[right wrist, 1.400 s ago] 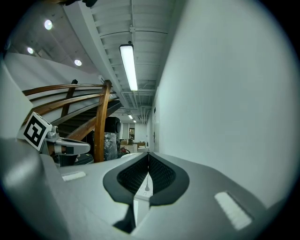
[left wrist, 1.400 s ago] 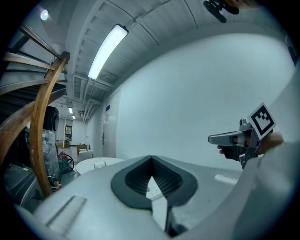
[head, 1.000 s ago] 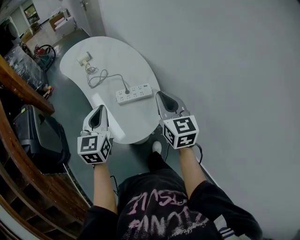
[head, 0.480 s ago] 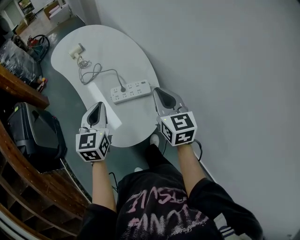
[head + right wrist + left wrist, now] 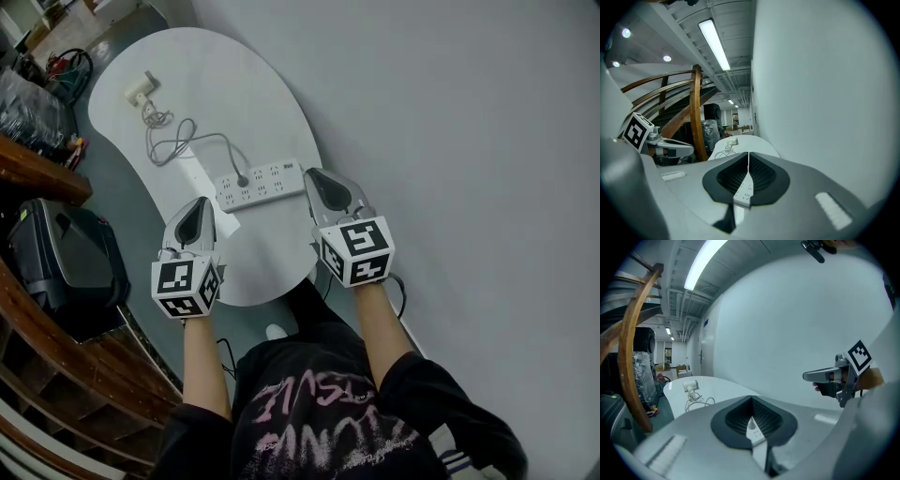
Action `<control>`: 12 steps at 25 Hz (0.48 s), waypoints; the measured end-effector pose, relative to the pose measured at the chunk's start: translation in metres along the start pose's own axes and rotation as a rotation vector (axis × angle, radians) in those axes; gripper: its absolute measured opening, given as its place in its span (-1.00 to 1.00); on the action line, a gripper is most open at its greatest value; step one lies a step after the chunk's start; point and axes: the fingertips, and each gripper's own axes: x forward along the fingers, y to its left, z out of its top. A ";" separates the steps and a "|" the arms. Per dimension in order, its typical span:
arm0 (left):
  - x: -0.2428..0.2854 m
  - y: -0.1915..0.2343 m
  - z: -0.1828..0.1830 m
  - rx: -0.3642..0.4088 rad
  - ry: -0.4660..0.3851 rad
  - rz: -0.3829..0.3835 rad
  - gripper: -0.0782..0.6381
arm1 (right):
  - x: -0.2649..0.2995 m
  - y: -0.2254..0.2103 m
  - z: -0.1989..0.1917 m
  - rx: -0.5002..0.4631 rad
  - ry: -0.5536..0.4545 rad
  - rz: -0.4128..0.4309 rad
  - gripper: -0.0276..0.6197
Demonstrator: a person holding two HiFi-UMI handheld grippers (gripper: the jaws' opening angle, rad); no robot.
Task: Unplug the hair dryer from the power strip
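- Both grippers have come nearer the white multi-socket power strip (image 5: 260, 185); the right gripper (image 5: 323, 185) is near its end and the left gripper (image 5: 198, 214) is short of it.
- Jaws of both are clenched and empty, probably just for the approach.
- White hair dryer (image 5: 141, 89) lies at the far end of the white rounded table (image 5: 234, 84), with its plug (image 5: 243, 179) seated in the strip.

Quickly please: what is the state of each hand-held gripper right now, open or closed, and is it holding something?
Left hand-held gripper: closed, holding nothing.
Right hand-held gripper: closed, holding nothing.
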 end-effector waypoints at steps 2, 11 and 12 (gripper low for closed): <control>0.012 0.002 -0.003 -0.001 0.019 0.000 -0.78 | 0.010 -0.008 -0.006 0.010 0.018 0.006 -0.86; 0.067 0.009 -0.019 -0.007 0.100 0.010 -0.78 | 0.058 -0.046 -0.025 0.042 0.077 0.042 -0.85; 0.072 0.009 -0.019 -0.008 0.106 0.010 -0.78 | 0.062 -0.048 -0.025 0.044 0.081 0.048 -0.84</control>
